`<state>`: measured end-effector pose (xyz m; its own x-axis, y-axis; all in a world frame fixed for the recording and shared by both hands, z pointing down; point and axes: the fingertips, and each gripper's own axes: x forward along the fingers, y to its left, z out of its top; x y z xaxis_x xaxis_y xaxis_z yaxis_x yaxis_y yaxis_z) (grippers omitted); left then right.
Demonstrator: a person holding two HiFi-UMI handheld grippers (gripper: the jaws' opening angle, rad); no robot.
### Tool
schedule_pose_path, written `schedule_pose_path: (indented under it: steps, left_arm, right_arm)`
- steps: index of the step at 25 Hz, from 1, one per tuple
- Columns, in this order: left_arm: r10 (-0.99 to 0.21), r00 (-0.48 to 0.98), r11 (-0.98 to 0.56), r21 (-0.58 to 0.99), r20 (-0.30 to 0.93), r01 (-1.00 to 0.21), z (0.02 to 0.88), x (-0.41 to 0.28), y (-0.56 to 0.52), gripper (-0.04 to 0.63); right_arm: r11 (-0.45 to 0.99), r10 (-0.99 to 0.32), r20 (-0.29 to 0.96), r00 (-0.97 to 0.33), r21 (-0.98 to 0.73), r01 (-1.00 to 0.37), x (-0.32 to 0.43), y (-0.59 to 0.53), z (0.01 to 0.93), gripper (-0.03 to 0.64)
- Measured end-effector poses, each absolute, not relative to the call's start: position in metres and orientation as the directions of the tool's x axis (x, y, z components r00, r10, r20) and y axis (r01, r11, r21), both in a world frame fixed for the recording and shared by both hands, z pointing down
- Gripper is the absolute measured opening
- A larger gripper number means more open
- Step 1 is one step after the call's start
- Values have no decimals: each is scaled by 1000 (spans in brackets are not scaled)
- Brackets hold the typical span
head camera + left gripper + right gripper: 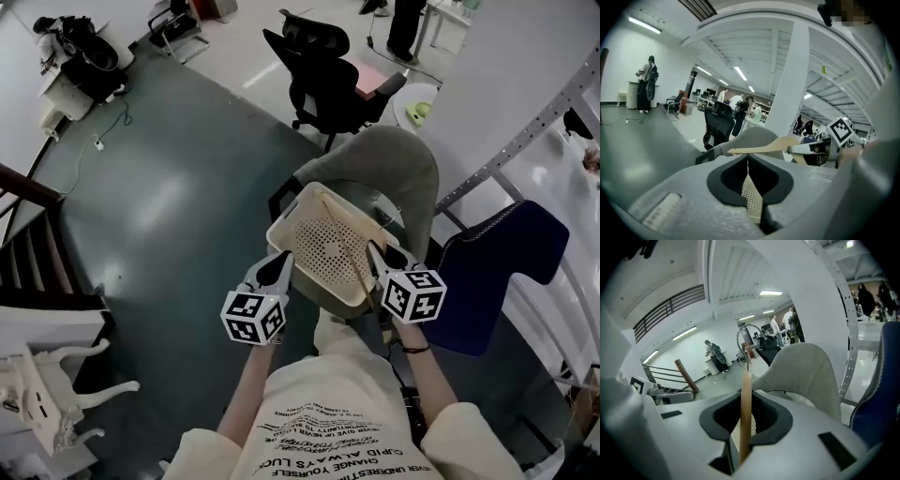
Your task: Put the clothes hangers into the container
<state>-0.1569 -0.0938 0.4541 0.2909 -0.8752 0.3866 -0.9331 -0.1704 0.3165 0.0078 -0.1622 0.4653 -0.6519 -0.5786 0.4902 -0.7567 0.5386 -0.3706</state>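
Observation:
A cream perforated basket (314, 234) sits on the seat of a grey chair (394, 159) in front of me. My left gripper (280, 264) is at the basket's left rim. In the left gripper view its jaws (748, 161) meet, with the perforated basket wall (752, 199) between them. My right gripper (378, 255) is at the basket's right side, shut on a wooden clothes hanger (352, 248) that lies slanted across the basket. In the right gripper view the hanger (746, 418) runs straight out between the jaws (744, 397), its metal hook (740, 341) at the far end.
A black office chair (323, 75) stands beyond the grey chair. A dark blue padded seat (497, 272) is close on the right, under a slanted perforated metal post (525, 131). White furniture (47, 394) and a dark railing (28, 187) are on the left.

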Motion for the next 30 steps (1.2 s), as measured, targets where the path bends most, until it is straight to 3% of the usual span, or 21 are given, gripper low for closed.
schedule_pose_path:
  steps: [12,30]
  left_arm:
    - [-797,314,-115,381,515,-917,526,-150,-141,23]
    - [-714,346,-69,431,608,-900,598,-143,-172,23]
  right_arm:
    - [469,-458,587,-668,-479,-742,-4,-209,555,55]
    - [287,-421,617,-665,-605,-743,-15,-228,638,55]
